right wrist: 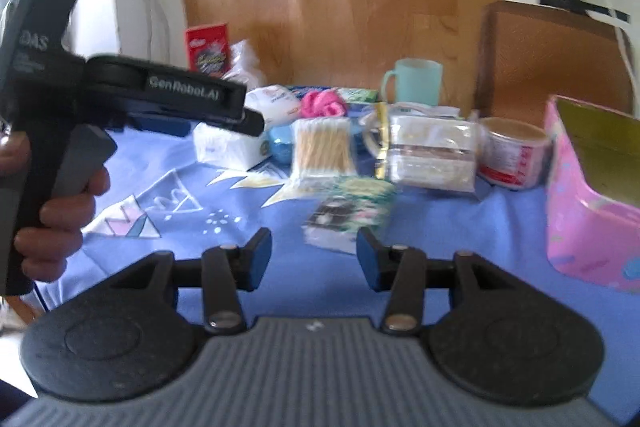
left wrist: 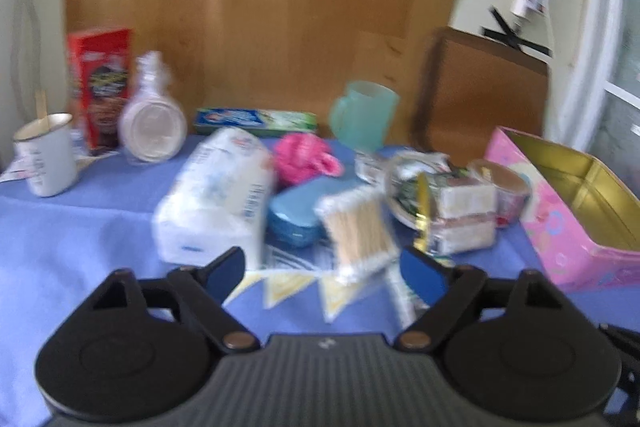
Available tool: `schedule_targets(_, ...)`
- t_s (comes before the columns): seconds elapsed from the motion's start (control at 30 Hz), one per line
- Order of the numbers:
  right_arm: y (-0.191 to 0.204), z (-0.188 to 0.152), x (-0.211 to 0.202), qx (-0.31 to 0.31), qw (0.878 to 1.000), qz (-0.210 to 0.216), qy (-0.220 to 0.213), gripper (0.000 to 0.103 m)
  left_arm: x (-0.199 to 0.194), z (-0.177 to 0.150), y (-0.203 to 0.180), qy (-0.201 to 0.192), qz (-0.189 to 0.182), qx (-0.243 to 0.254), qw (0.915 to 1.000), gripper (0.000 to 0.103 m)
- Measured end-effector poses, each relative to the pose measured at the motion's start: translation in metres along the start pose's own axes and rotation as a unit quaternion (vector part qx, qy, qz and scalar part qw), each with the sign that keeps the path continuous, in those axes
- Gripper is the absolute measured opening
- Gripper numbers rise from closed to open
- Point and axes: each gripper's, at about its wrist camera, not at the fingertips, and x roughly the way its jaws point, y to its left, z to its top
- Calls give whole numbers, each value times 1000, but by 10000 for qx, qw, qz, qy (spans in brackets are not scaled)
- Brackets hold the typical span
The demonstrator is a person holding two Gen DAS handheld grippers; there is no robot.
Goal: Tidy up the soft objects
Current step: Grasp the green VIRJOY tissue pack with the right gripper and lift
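your left gripper [left wrist: 324, 273] and right gripper [right wrist: 314, 255] are matte black, with blue pads [left wrist: 424, 277], silver pivot screws and a ribbed grey base. the left one's side reads "genrobot.ai" in white; your hand [right wrist: 52, 211] wraps its handle.

Both wrist cameras look down, close, sharing the cluttered blue tablecloth [left wrist: 80, 227].

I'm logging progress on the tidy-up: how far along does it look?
Nothing looks done: the pink tin stands open and shows nothing inside. In hand: nothing, since the left gripper and right gripper are both open and empty. Left: the tissue pack, pink puff and cotton swabs still lie on the blue cloth.
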Motion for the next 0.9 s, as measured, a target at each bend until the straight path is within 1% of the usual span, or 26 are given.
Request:
schedule_targets(0.03, -4, 1, -1, 72, 9999, -94, -31, 50, 5, 2, -3, 90, -167, 22, 9998, 75)
schedule_targets(0.1, -11, 2, 2, 94, 9997, -231, 10, 50, 16, 3, -7, 292, -354, 35, 9989, 73)
schedule_targets(0.13, -12, 3, 5, 72, 9996, -250, 57, 51, 23, 2, -9, 466, -403, 13, 9981, 63)
schedule_targets(0.2, -15, 3, 10, -34, 9997, -218, 144, 52, 32, -2, -8, 752, -636, -108, 9951, 56)
schedule_targets(0.23, -14, 4, 14, -103, 9996, -201, 181, 55, 37, -4, -7, 871, -797, -218, 9928, 55)
schedule_targets(0.27, -13, 4, 18, -169, 9994, -184, 224, 61, 40, -6, -6, 956, -923, -323, 9906, 55)
schedule_targets(0.3, -13, 5, 24, -223, 9993, -162, 262, 63, 42, -8, -4, 1004, -1000, -380, 9892, 55)
schedule_targets(0.4, -14, 8, 39, -291, 9987, -108, 404, 63, 44, -11, -7, 1014, -1144, -338, 9877, 55)
schedule_targets(0.5, -14, 10, 51, -392, 9980, -85, 496, 64, 50, -12, -11, 1095, -1316, -290, 9848, 49)
schedule_targets(0.53, -14, 10, 54, -428, 9977, -69, 525, 64, 53, -13, -13, 1120, -1379, -282, 9837, 49)
schedule_targets(0.6, -14, 11, 59, -487, 9973, -59, 553, 65, 58, -15, -14, 1155, -1419, -295, 9827, 49)
schedule_targets(0.67, -14, 11, 64, -520, 9969, -81, 591, 65, 64, -16, -14, 1187, -1473, -354, 9813, 47)
schedule_targets(0.7, -14, 11, 68, -502, 9968, -74, 623, 64, 68, -17, -13, 1219, -1536, -391, 9798, 41)
schedule_targets(0.77, -14, 8, 74, -458, 9964, -14, 709, 62, 73, -21, -9, 1255, -1706, -535, 9758, 38)
schedule_targets(0.8, -13, 6, 73, -489, 9967, -28, 644, 61, 73, -22, -8, 1224, -1777, -577, 9747, 36)
schedule_targets(0.9, -10, 4, 67, -527, 9970, -70, 557, 56, 68, -25, -9, 1175, -1792, -515, 9754, 33)
